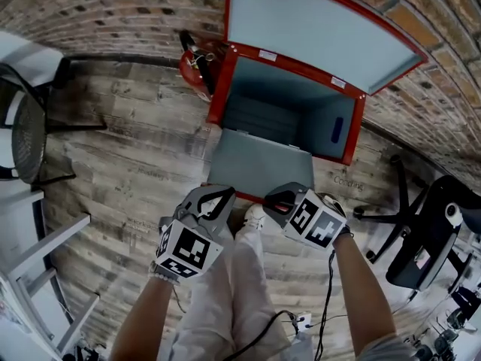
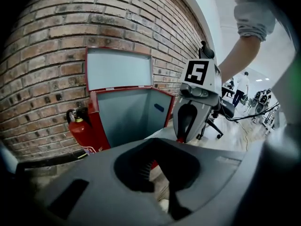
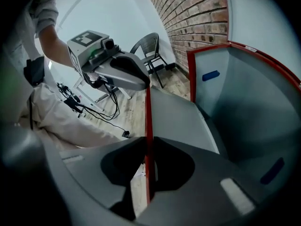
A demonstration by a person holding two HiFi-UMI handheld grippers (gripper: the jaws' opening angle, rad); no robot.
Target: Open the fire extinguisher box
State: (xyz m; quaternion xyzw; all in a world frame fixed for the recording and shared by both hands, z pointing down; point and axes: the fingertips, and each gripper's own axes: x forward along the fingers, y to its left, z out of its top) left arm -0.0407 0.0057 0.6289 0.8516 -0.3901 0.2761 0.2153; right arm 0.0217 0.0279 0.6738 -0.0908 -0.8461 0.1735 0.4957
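Note:
The red fire extinguisher box stands against the brick wall. Its lid is raised and its grey front door is folded down toward me. Inside, the box looks empty. A red extinguisher stands to its left. My right gripper is at the door's near edge, and the door's red rim runs between its jaws, which are shut on it. My left gripper hovers beside the door's near left corner, with its jaws together and nothing in them.
A black mesh chair and a white table frame stand at the left. An office chair is at the right. Cables trail on the wooden floor by the person's legs and shoe.

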